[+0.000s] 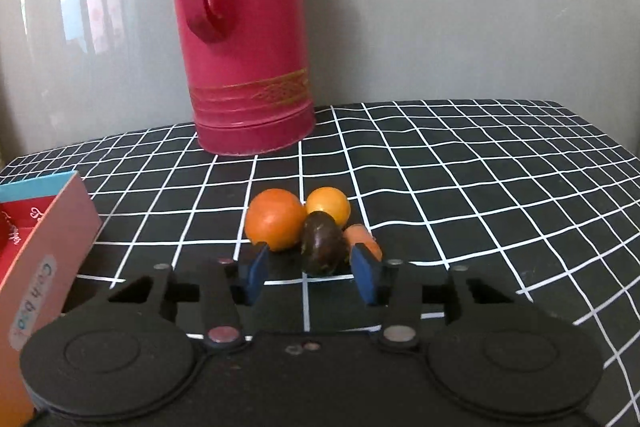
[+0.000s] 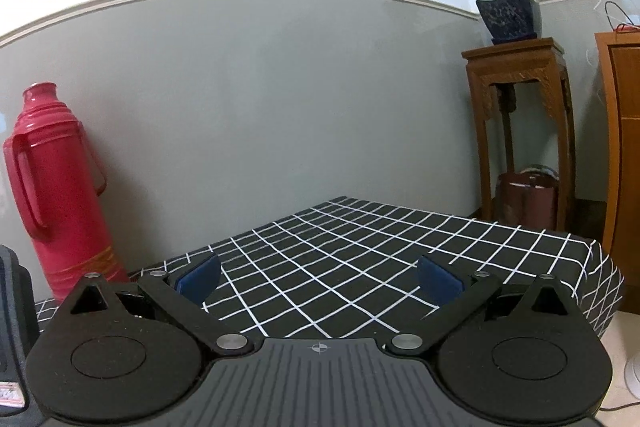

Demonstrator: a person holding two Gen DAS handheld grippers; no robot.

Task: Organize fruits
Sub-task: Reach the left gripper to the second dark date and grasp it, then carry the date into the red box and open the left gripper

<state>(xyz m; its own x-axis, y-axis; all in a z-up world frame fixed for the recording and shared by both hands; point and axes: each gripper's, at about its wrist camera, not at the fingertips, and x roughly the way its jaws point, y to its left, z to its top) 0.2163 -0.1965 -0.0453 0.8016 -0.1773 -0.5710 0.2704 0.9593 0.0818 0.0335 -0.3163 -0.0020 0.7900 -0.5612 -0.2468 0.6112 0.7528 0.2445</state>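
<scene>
While left tool point(image 1: 310, 273) gapes, dark fruit point(image 1: 323, 243) crowded by orange point(image 1: 274, 219), carrot point(image 1: 363, 242).

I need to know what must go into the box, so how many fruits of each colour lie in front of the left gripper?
Orange or orange-yellow: 3, the large orange fruit, the yellow-orange fruit and the small orange piece partly hidden by a fingertip.
Dark brown: 1, the dark oval fruit.
Total: 4.
</scene>
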